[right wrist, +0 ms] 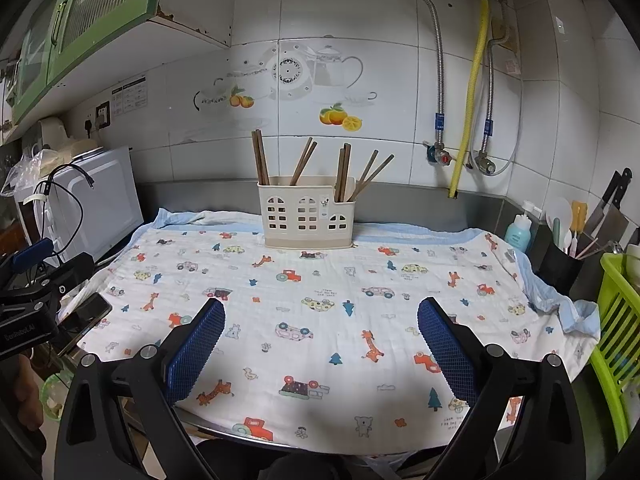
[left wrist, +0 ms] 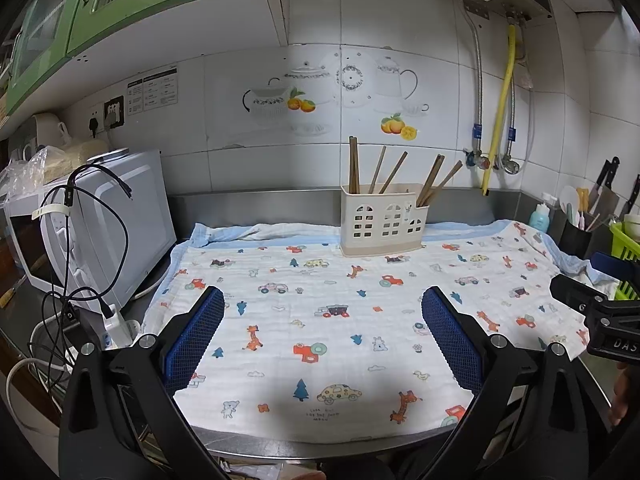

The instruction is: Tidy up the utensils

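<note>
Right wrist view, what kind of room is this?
Most likely a home kitchen: a chopstick holder stands on a cloth-covered steel counter, knives stand at the right, and a microwave sits at the left.

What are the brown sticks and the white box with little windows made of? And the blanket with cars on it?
The chopsticks look like wood or bamboo: matte brown with no shine. The holder looks like cream plastic, smooth and moulded with neat window-shaped cutouts. The cloth seems to be soft cotton gauze: it has a fine crinkled weave and rumples at its edges. None of this is certain from looks alone.
</note>
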A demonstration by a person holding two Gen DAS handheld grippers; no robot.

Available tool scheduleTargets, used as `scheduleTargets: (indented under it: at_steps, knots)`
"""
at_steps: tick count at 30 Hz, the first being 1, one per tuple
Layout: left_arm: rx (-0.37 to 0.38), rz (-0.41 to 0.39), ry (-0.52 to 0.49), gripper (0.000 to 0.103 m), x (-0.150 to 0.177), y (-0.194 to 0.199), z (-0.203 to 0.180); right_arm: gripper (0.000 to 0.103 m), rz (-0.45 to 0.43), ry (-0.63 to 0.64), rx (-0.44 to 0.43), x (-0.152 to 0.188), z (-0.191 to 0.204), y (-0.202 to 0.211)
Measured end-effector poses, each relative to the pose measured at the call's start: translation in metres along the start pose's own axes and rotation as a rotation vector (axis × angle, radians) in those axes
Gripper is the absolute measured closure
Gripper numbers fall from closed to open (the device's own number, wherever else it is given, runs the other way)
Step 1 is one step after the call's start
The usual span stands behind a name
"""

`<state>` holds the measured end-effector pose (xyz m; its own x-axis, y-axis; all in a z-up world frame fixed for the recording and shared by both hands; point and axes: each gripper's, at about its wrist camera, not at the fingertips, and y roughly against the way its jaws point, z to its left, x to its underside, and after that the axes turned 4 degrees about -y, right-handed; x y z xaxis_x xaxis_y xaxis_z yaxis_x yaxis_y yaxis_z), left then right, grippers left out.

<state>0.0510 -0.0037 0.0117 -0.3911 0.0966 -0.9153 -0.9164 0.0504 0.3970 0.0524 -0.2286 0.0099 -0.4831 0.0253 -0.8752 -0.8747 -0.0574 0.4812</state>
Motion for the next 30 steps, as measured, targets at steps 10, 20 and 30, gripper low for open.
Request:
scheduleTargets:
  at_steps: [10,20,30]
  knots:
    - [0.000,0.000,0.002,0.005,0.0009,0.0018,0.0011,0.009,-0.001,0.001,-0.003,-0.0006,0.0003,0.0017]
    - [0.004,-0.003,0.003,0.005,0.0027,0.0025,0.0004,0.009,-0.002,0.004,-0.001,-0.0009,0.0018,0.0025]
    - [0.004,-0.002,0.005,0.005,0.0031,0.0029,-0.0005,0.009,-0.005,0.005,-0.001,-0.0022,0.0011,0.0035]
